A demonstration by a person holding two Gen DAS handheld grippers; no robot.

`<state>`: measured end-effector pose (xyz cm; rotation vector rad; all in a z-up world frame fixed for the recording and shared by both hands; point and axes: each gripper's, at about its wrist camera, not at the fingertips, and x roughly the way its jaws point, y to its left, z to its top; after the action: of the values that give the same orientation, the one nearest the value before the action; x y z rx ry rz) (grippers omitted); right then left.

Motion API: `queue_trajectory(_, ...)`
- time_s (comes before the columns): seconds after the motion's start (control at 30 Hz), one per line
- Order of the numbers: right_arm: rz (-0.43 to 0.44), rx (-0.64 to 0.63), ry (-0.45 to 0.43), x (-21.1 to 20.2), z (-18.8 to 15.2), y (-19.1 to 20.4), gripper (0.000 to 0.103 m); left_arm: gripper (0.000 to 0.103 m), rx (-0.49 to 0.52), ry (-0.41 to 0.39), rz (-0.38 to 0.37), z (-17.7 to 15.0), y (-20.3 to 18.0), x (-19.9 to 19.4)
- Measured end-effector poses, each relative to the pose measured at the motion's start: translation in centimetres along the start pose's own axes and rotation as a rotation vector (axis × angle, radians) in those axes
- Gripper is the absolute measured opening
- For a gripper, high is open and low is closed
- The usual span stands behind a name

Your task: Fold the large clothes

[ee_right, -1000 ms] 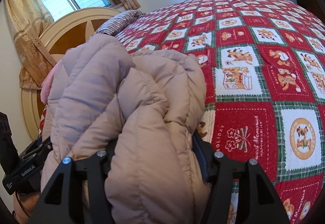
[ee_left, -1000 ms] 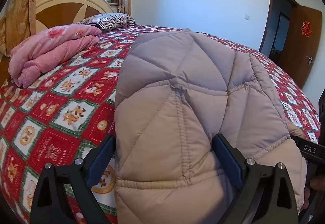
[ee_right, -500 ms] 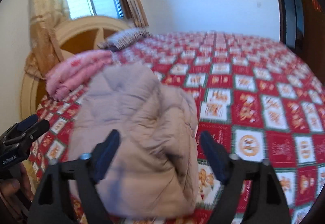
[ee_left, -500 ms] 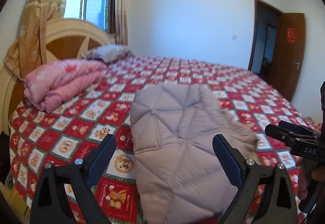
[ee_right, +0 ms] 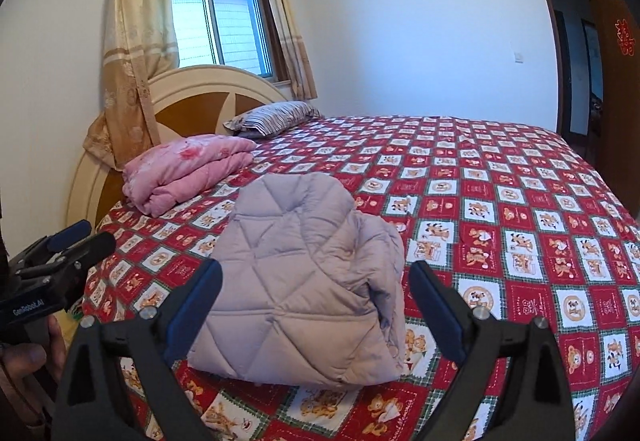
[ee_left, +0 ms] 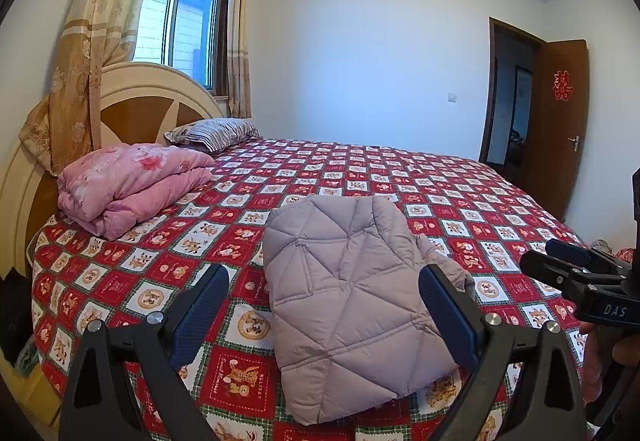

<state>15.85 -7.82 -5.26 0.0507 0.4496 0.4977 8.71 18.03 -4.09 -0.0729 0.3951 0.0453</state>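
A beige quilted padded jacket (ee_left: 352,293) lies folded into a compact bundle on the near part of the bed; it also shows in the right wrist view (ee_right: 304,293). My left gripper (ee_left: 324,305) is open and empty, held back above the bundle's near edge. My right gripper (ee_right: 316,301) is open and empty too, held back from the bundle. Each gripper shows at the edge of the other's view: the right one (ee_left: 576,281) and the left one (ee_right: 60,257).
The bed has a red checked bear-print cover (ee_left: 460,201). A folded pink quilt (ee_left: 132,181) and a striped pillow (ee_left: 216,129) lie by the round headboard (ee_left: 132,101). A curtained window stands behind; a brown door (ee_left: 560,121) is open at right.
Both grippers let go of the jacket and pulled back and up from it. The jacket now lies as a folded bundle on the bed, farther from both cameras.
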Motion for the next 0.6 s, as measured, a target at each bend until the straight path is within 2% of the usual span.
queue_trajectory(0.6, 0.018, -0.018, 0.005, -0.39, -0.53, 0.57, 0.096, 0.096, 0.005, 0.007, 0.003, -0.26, -0.2, 0.18)
